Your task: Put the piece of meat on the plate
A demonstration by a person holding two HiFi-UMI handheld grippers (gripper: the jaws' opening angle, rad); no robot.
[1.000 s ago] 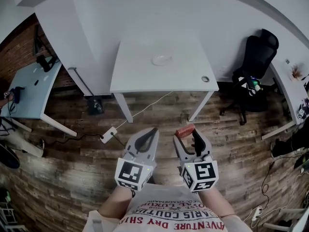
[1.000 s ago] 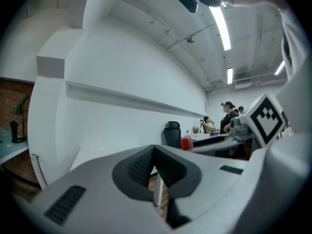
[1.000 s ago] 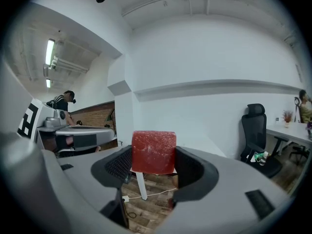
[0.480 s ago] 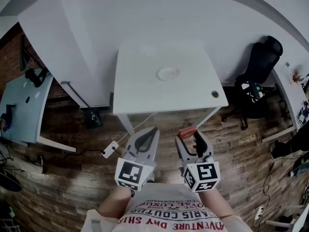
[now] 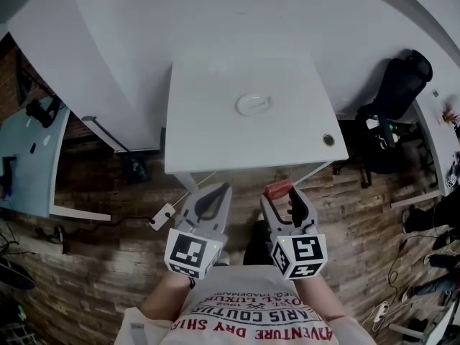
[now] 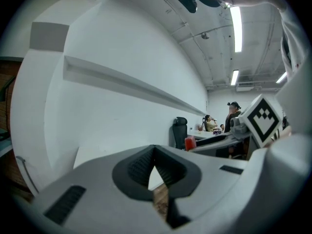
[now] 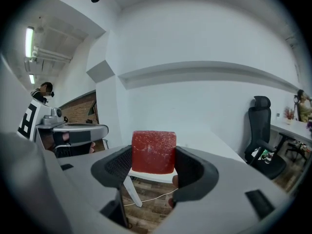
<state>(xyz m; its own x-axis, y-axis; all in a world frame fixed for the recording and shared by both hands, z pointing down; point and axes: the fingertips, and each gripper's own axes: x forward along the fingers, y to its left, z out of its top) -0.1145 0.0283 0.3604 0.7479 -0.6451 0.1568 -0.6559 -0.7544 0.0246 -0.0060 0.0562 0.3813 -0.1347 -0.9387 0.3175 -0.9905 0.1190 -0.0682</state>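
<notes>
The right gripper (image 7: 154,167) was clamped on the piece of meat (image 7: 153,151), a red block seated squarely between the ribbed pads near the jaw tips, evidently so that it rode level and could be released cleanly. The left gripper (image 6: 155,150) was closed, its tips meeting on nothing, held alongside and apparently idle. Both were carried low over the wooden floor (image 5: 108,264), short of the white table (image 5: 208,142). The plate (image 5: 253,104) sat near the table's middle, bare and well apart from the meat. In my judgement the carry was under way, with a forward reach over the table's near edge yet to be made.
</notes>
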